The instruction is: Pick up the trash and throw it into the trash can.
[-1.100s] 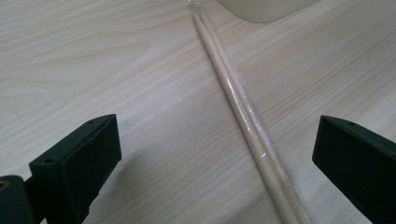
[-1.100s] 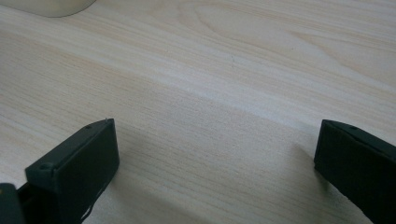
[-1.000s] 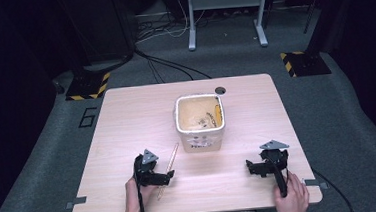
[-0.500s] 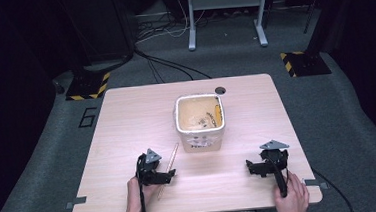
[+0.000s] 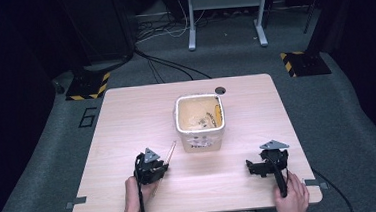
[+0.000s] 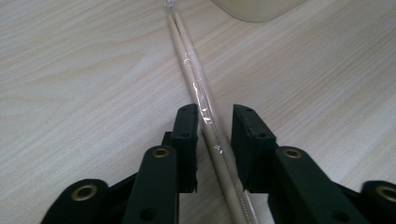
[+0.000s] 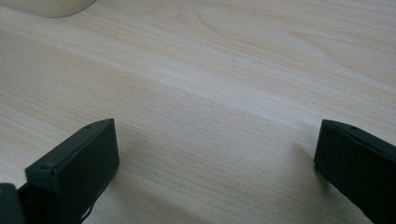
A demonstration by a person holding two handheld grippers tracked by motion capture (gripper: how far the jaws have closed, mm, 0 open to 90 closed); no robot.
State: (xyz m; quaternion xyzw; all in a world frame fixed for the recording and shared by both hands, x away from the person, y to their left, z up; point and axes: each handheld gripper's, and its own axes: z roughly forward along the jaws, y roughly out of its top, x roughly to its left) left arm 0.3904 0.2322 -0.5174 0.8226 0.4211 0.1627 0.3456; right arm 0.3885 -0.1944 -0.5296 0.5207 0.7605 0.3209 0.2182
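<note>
In the high view, the person's left hand (image 5: 131,189) comes in over the near edge of the tabletop (image 5: 127,120), toward its near left corner, and holds the left gripper (image 5: 156,169) low on the wood, pointing away from the person and a little to the right. The right hand (image 5: 293,199) comes in by the near right corner and holds the right gripper (image 5: 256,165) flat on the tabletop, pointing left along the near edge. A cream square bucket (image 5: 200,121) stands at the middle of the tabletop; the label on its near wall has dark print too small to read. A pair of wrapped chopsticks (image 5: 165,157) lies on the wood, running from under the left gripper toward the near left corner of the bucket.

In the left gripper view, the chopsticks (image 6: 196,84) lie in a clear sleeve, side by side, and run straight away from the camera up to the rounded base of the bucket (image 6: 254,9). The left gripper (image 6: 214,122) straddles their near part: its jaws have just been closing and now stand narrow, the left one against the sticks, the right one with a thin gap still showing. The sticks rest on the tabletop.

In the right gripper view, the right gripper (image 7: 215,140) is released, its jaws spread wide with bare wood between them. A curve of the bucket (image 7: 46,7) shows in the top left corner.
</note>
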